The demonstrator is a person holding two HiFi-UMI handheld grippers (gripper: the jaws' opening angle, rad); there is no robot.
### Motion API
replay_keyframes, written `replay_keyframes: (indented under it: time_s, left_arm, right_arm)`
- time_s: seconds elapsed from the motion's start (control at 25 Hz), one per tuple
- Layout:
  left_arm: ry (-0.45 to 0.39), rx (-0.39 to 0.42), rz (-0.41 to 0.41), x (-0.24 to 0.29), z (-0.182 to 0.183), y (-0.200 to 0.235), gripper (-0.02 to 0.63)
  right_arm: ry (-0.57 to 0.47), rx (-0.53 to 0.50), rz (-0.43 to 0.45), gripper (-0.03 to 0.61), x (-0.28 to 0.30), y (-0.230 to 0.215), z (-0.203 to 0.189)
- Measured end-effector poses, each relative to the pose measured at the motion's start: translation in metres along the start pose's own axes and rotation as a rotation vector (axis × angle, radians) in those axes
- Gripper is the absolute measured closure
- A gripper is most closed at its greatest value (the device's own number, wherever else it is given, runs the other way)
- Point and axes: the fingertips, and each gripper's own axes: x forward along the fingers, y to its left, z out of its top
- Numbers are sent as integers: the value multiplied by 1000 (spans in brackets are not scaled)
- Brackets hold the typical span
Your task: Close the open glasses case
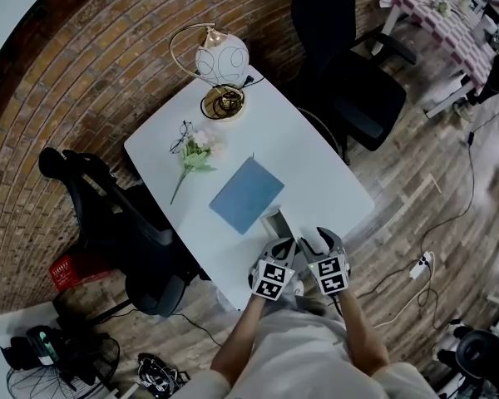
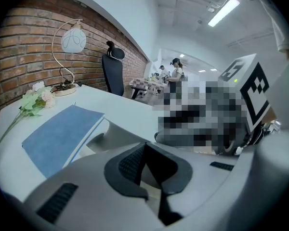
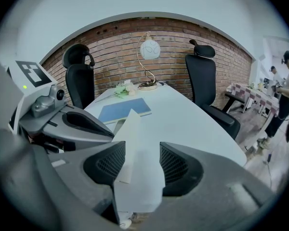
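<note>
The white glasses case (image 1: 274, 221) lies near the front edge of the white table (image 1: 333, 173), just ahead of both grippers. In the right gripper view the case (image 3: 135, 143) fills the gap of my right gripper (image 3: 142, 160), its raised lid pointing toward the notebook, and both pads sit against it. My left gripper (image 2: 147, 170) has its jaws drawn to a narrow V with a pale sliver of the case pinched between them; more of the case (image 2: 103, 136) shows beyond. From above, the left gripper (image 1: 284, 243) and the right gripper (image 1: 314, 241) sit side by side.
A blue notebook (image 1: 246, 194) lies just beyond the case. Further back are artificial flowers (image 1: 198, 152), glasses (image 1: 181, 135) and a globe lamp (image 1: 220, 61). Black office chairs stand at the left (image 1: 125, 223) and the far right (image 1: 349, 73). A power strip (image 1: 422, 264) lies on the floor.
</note>
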Motion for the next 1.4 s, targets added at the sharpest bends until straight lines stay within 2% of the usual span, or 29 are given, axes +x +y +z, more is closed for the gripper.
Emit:
replay_keyframes:
  time_s: [1.4]
  left_arm:
    - [36, -52, 90, -11, -33, 8, 611]
  right_arm:
    - [12, -71, 114, 353, 6, 28, -5]
